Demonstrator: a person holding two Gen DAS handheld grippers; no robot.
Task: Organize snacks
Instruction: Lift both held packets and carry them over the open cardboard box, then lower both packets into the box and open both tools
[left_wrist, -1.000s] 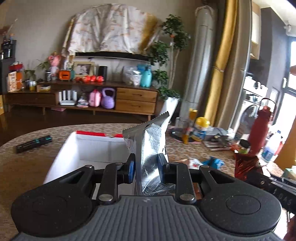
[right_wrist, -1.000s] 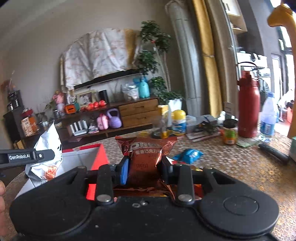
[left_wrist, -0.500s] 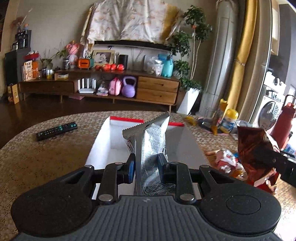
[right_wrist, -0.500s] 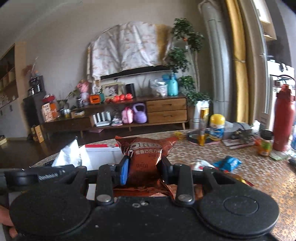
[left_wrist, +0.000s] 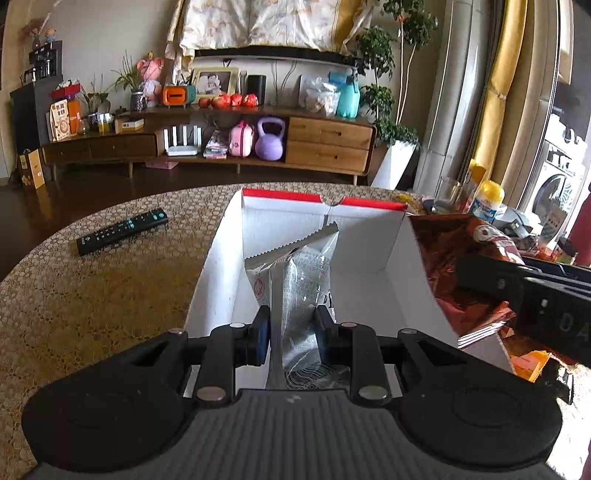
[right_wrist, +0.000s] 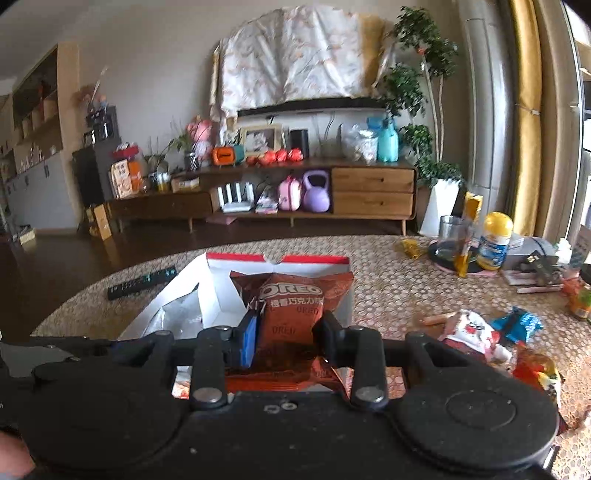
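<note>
Your left tool (left_wrist: 291, 334) is clenched on the silver foil snack pouch (left_wrist: 304, 273), and over the last second you have carried it from above the near edge of the white cardboard box (left_wrist: 218, 266) down between the box's walls; the pouch's serrated top now sits below the red-trimmed far rim. Your right tool (right_wrist: 286, 338) grips the brown Oreo packet (right_wrist: 295, 302) and has swung in from beside the box to just over its right wall. Both snacks look nearly delivered, so what remains for these two is probably only letting go.

The silver pouch is crinkled, glossy film with a flat zigzag seal, standing upright; it will likely slump once released. The Oreo packet is a puffed, metallic-brown pillow with creased corners. The box is matte, stiff card, open-topped, with flaps splayed outward.

Right of the box, loose wrappers lie on the pebble-patterned surface (right_wrist: 388, 266): a red-and-white packet (right_wrist: 472, 332) and a blue one (right_wrist: 517, 323), still to be sorted. Left of the box lies a black remote control (left_wrist: 122, 230). Farther right of the box stand a glass (right_wrist: 448, 229) and a yellow-capped bottle (right_wrist: 495, 240).
</note>
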